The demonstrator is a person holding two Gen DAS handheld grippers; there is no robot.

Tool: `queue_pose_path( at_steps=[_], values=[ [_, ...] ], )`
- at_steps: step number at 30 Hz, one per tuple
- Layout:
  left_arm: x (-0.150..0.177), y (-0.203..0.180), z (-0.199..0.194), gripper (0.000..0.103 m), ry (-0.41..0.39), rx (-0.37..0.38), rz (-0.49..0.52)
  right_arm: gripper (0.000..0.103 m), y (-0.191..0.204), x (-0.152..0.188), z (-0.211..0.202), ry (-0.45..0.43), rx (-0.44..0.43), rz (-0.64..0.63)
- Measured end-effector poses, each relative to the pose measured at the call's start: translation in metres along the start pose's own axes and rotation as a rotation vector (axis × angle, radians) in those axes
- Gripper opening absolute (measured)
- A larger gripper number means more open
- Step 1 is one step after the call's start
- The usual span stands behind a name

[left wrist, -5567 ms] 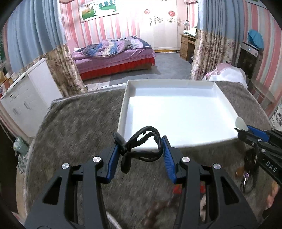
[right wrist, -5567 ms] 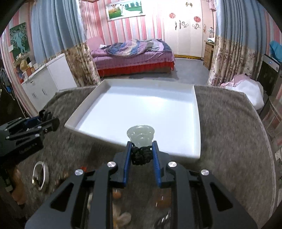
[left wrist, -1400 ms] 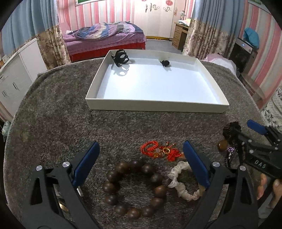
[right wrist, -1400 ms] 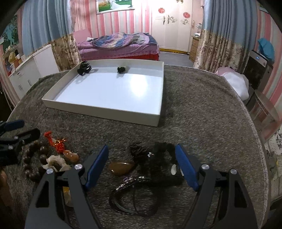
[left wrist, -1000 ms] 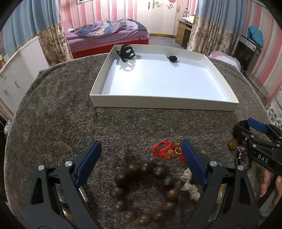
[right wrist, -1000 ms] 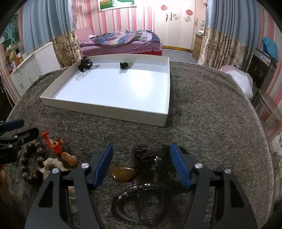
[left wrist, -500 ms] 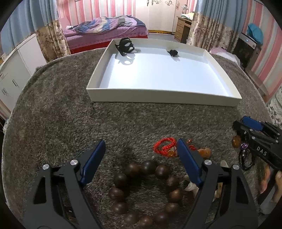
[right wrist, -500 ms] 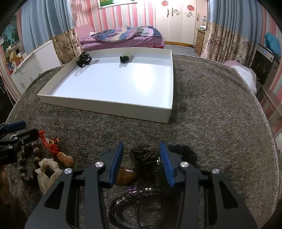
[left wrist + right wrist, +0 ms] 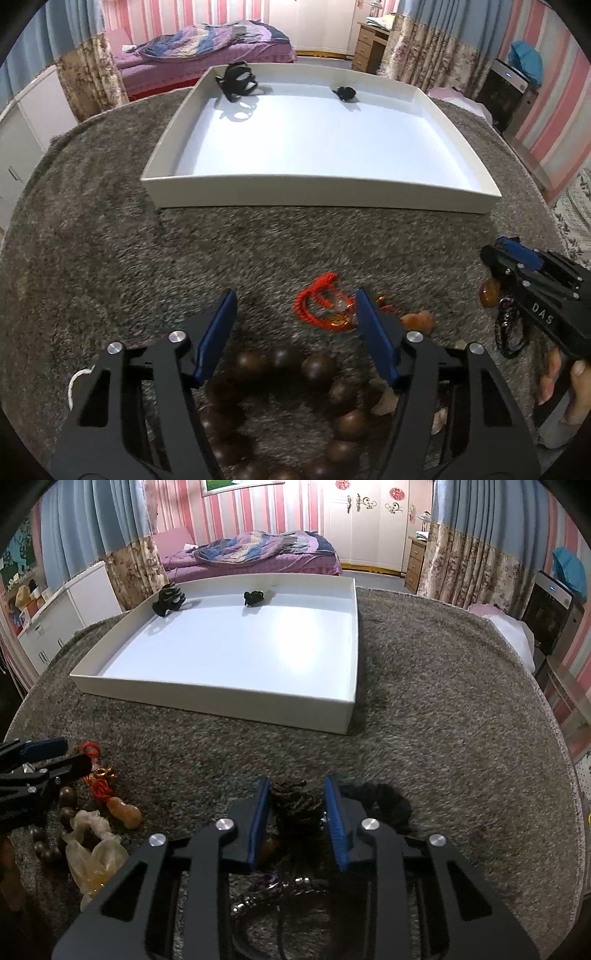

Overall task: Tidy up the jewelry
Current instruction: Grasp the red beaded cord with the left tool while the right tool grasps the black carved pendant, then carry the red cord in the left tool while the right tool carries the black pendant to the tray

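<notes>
Already two dark pieces lie inside the white tray [image 9: 207,698]: a black claw clip [image 9: 168,599] in its far left corner and a small black item [image 9: 254,598] near the middle of the far wall, well apart from each other, with the rest of the tray floor bare. Most of the jewelry remains on the grey carpeted surface [image 9: 443,701] in front of the tray's near wall. In the left wrist view the left tool [image 9: 293,317] hangs with its blue pads wide apart and nothing between them, poised above a ring of large dark wooden beads [image 9: 288,402]; a red cord bracelet [image 9: 317,304] lies just beyond its right pad, an amber gourd-shaped pendant [image 9: 417,319] sits near that, and a pale scrunchie [image 9: 94,853] rests beside the beads. In the right wrist view the right tool [image 9: 295,812] has its pads narrowed around a dark braided knot [image 9: 293,805]; contact on both sides cannot be confirmed, so whether it is gripped cannot be told. A black scrunchie [image 9: 384,805] lies just right of that tool, and silver and dark bangles [image 9: 273,890] sit beneath it. By this evidence the task is judged to be at an early stage: two items sorted, at least seven still to be carried to the tray, and the current step is the pickup of the braided knot.
</notes>
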State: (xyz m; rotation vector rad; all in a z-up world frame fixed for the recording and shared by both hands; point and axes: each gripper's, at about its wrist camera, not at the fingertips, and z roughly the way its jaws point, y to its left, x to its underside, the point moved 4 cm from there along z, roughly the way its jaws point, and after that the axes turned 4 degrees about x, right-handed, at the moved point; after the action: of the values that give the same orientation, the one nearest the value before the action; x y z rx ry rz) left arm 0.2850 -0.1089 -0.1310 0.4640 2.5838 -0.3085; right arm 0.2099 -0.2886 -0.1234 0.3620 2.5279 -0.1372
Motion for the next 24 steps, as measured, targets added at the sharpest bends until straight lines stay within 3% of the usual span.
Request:
queue_pose_path(
  at_steps=[6,9,10,13,24],
  values=[
    [-0.008,0.005,0.017,0.050,0.034,0.024,-0.024,0.030,0.001,-0.001,0.002,0.002,0.003,-0.003],
    [-0.007,0.006,0.017,0.038,0.032,0.018,-0.031,0.027,0.002,-0.001,0.003,0.000,0.007,-0.011],
    [-0.006,0.007,0.016,0.026,0.031,0.006,-0.032,0.026,0.002,-0.001,0.003,-0.002,0.008,-0.012],
    [-0.005,0.011,0.014,0.003,0.029,0.038,-0.058,0.026,0.002,-0.001,0.002,-0.008,0.004,-0.008],
    [-0.014,0.002,-0.023,0.002,-0.085,0.037,-0.044,0.025,-0.005,-0.011,-0.024,-0.060,-0.083,0.054]
  ],
)
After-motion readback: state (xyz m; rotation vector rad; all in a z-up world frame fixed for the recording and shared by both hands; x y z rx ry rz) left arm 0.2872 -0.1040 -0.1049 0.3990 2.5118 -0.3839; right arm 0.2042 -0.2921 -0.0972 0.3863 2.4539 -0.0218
